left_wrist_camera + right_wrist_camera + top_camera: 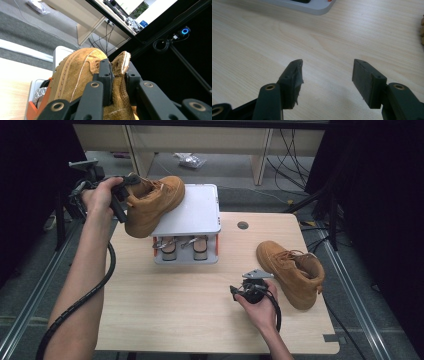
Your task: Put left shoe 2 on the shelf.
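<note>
A tan suede boot (152,202) lies tilted across the left edge of a white shoe rack (197,212), toe on the top plate and heel hanging off. My left gripper (129,187) is shut on the boot's collar at the heel. In the left gripper view the two black jaws (118,72) pinch the collar of the boot (75,75) between them. A second tan boot (292,270) lies on the table at the right. My right gripper (235,291) rests just left of it, open, with only bare wood between its jaws (327,72).
Under the rack's top plate sit two shoes (185,247) on a lower shelf. The wooden table (190,310) has a round cable hole (243,225) behind the second boot. A corner of the rack (317,7) shows ahead of the right gripper.
</note>
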